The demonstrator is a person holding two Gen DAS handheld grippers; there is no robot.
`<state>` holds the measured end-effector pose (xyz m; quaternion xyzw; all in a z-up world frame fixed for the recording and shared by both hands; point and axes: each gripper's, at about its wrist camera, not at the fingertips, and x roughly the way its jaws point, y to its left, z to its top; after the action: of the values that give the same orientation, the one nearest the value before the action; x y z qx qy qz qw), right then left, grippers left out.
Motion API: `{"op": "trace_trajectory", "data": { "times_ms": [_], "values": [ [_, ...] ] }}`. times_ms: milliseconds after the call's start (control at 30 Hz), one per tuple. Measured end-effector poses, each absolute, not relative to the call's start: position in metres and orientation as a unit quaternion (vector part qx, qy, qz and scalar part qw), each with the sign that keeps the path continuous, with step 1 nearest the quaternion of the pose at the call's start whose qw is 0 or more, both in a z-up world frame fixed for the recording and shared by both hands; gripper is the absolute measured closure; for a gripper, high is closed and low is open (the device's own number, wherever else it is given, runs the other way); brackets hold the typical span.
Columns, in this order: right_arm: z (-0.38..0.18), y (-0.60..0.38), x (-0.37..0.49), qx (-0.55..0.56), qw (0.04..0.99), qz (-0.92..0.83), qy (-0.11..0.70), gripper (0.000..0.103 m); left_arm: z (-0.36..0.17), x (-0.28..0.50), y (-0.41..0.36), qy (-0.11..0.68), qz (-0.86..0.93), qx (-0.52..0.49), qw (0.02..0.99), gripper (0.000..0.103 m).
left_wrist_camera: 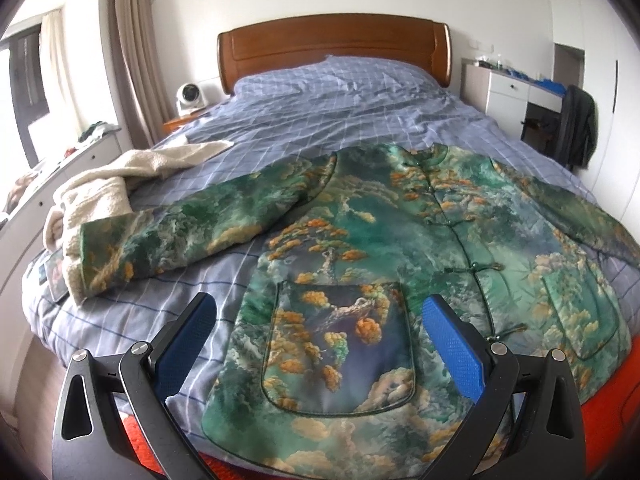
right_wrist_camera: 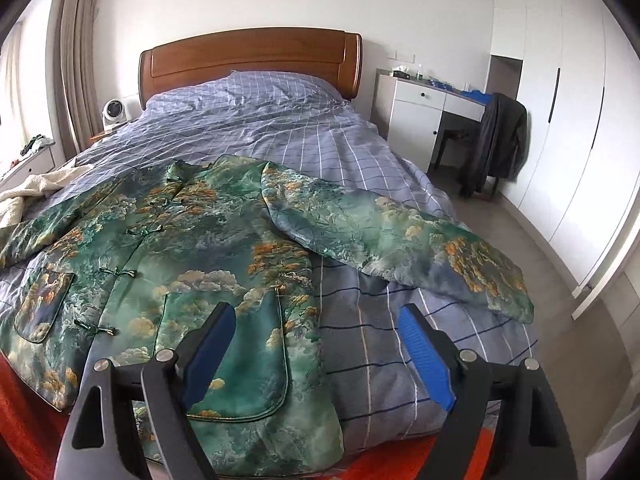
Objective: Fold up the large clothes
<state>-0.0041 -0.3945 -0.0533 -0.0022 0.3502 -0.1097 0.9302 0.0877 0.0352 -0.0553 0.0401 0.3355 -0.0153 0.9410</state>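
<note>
**Printed jacket spread flat on the bed, both hand-held grippers open above its hem**

A green jacket (left_wrist_camera: pixel 400 248) printed with orange trees and clouds lies face up on the bed (left_wrist_camera: pixel 320 120), over a blue checked cover, its collar toward the wooden headboard (left_wrist_camera: pixel 332 46) and its hem at the near edge. Knot buttons run down its closed front, and a patch pocket sits on each side.

One sleeve (left_wrist_camera: pixel 180 232) stretches out to the left in the left wrist view, its cuff lying on a cream fleece garment (left_wrist_camera: pixel 104 188). The other sleeve (right_wrist_camera: pixel 400 240) reaches toward the bed's right edge in the right wrist view.

The left hand-held gripper (left_wrist_camera: pixel 320 344) hangs with its blue pads spread wide above one pocket, gripping nothing. The right hand-held gripper (right_wrist_camera: pixel 316 352) is likewise wide open and empty, over the jacket's hem corner and the bare cover beside it.

A dark garment (right_wrist_camera: pixel 500 136) hangs on a chair by a white desk.
</note>
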Motion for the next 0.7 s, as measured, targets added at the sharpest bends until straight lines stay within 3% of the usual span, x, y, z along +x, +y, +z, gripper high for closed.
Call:
{"op": "trace_trajectory", "data": {
  "times_ms": [700],
  "values": [
    [-0.067, -0.413, 0.0, 0.05, 0.919, -0.116, 0.374, 0.018, -0.061, 0.091, 0.035, 0.341, -0.012, 0.046, 0.939, 0.001]
  ]
}}
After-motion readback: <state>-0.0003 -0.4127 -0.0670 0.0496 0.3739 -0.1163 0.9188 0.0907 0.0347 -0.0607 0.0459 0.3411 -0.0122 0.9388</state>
